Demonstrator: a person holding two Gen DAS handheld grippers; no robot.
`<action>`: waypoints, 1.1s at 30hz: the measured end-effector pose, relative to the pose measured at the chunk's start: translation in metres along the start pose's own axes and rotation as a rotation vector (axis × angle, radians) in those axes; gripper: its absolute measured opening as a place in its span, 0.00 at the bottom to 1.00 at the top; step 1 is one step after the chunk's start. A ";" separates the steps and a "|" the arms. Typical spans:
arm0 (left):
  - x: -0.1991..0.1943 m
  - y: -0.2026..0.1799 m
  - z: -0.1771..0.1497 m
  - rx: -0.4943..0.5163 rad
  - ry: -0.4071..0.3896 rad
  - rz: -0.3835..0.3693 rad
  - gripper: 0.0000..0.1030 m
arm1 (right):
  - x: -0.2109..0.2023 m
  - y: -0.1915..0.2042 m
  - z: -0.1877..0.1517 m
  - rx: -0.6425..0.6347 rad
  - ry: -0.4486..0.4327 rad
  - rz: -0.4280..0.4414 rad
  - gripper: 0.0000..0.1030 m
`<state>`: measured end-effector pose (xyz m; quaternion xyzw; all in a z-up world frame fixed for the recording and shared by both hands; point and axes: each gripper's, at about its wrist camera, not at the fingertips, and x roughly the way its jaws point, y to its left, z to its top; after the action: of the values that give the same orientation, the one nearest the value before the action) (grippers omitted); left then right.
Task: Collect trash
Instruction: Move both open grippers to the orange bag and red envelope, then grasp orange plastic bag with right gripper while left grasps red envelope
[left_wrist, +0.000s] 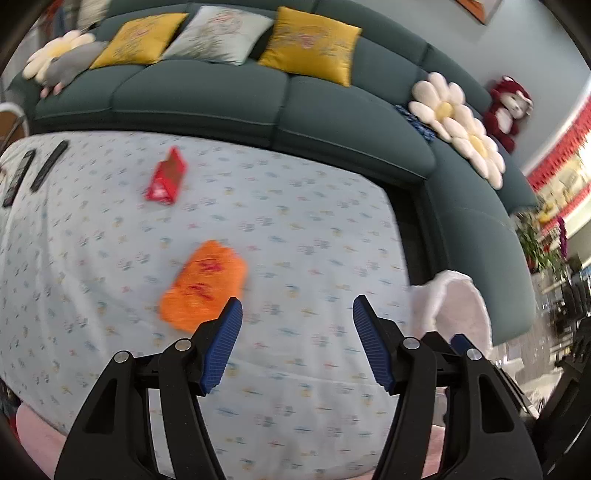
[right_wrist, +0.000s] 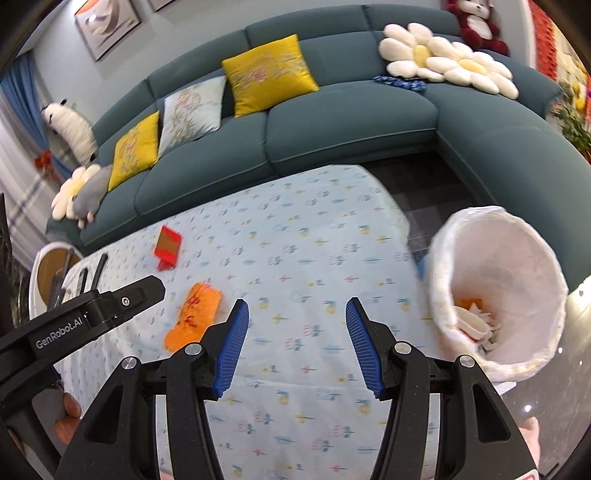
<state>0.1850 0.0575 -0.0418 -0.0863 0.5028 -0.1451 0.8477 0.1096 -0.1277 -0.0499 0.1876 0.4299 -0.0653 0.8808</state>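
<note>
Grippers both empty atm. Left gripper (left_wrist: 297, 308): jaws apart, nothing between pads, only tablecloth (left_wrist: 295, 229) under it. Right gripper (right_wrist: 297, 310): same, jaws released, bare cloth in the gap.

Outward from left gripper: orange wrapper (left_wrist: 203, 282) lies flat on the cloth at ~10 o'clock, just beside the left pad tip, not touched as far as I can tell (frame's motion-blurred). Further out at ~11 o'clock, well apart, red carton (left_wrist: 166, 179) lies on its side. Far edge at 10 o'clock: two dark remotes (left_wrist: 50, 166), not trash imo. Bin w/ white liner (left_wrist: 458, 306) sits at ~3 o'clock off the table corner.

Right wrist view: bin (right_wrist: 517, 258) at ~2 o'clock, mouth tilted toward cam, already holds some scraps (right_wrist: 476, 321), white bits plus sth orange. Orange wrapper (right_wrist: 195, 314) at ~9 o'clock, red carton (right_wrist: 168, 245) at ~10 o'clock, left tool body in frame at the left edge.

Progress est: partway. Some trash is in the bin; at least 2 pieces left on table (wrapper, carton). Nearest pick looks like the wrapper for the left gripper, then the carton. Sofa (right_wrist: 332, 125) behind: cushions and plush only, no visible trash there.
</note>
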 end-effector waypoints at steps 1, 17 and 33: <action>0.001 0.010 0.000 -0.010 0.000 0.009 0.58 | 0.005 0.008 -0.001 -0.011 0.007 0.004 0.56; 0.031 0.168 0.028 -0.112 0.002 0.218 0.67 | 0.124 0.119 -0.035 -0.120 0.233 0.051 0.69; 0.148 0.172 0.127 -0.041 0.044 0.180 0.69 | 0.227 0.154 -0.023 -0.179 0.318 -0.005 0.57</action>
<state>0.3908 0.1703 -0.1541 -0.0548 0.5298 -0.0597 0.8442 0.2761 0.0339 -0.1982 0.1153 0.5684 0.0016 0.8146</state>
